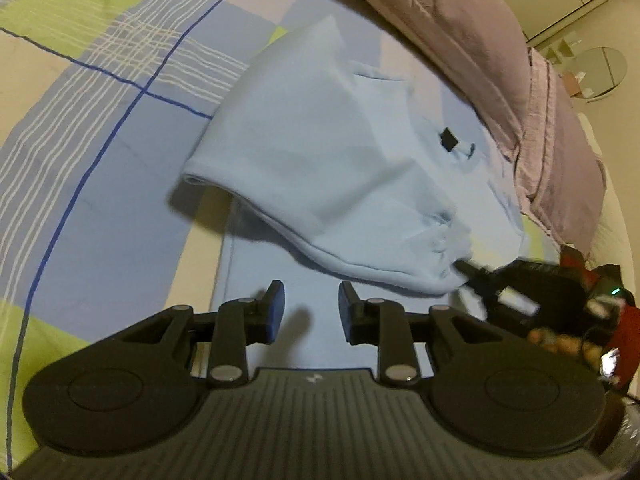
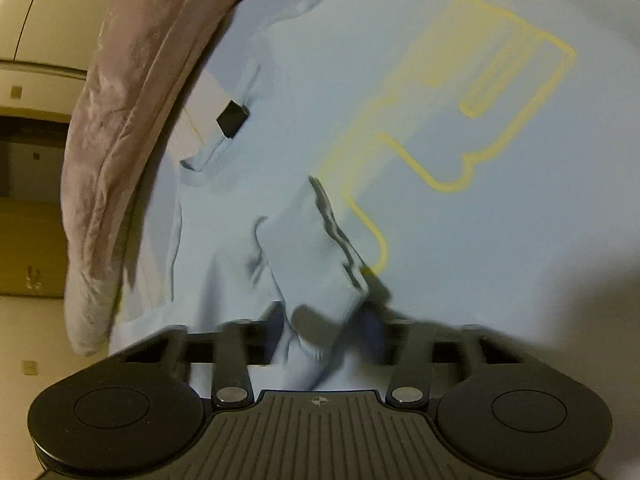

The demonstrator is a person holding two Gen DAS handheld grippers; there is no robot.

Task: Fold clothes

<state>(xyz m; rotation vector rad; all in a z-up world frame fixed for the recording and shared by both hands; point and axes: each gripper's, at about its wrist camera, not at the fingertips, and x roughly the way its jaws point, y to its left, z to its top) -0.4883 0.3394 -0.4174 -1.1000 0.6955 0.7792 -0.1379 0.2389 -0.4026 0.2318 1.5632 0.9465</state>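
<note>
A light blue sweatshirt (image 1: 320,152) lies partly folded on the bed, with a small black tag (image 1: 449,139) near its neck. In the right wrist view the same sweatshirt (image 2: 460,240) shows a yellow outline print (image 2: 464,120) and the tag (image 2: 232,119). My right gripper (image 2: 324,316) is shut on a bunched fold of this cloth, which hides its pads. From the left wrist view, the right gripper (image 1: 466,272) pinches the garment's near right corner and lifts its edge. My left gripper (image 1: 311,312) stands open just before the near hem, with nothing between its blue pads.
The bed has a checked sheet (image 1: 100,80) in blue, green and cream. A rumpled mauve quilt (image 1: 480,40) lies along the far side of the garment, also seen as the quilt (image 2: 120,140) at left. A hand (image 1: 560,344) holds the right gripper.
</note>
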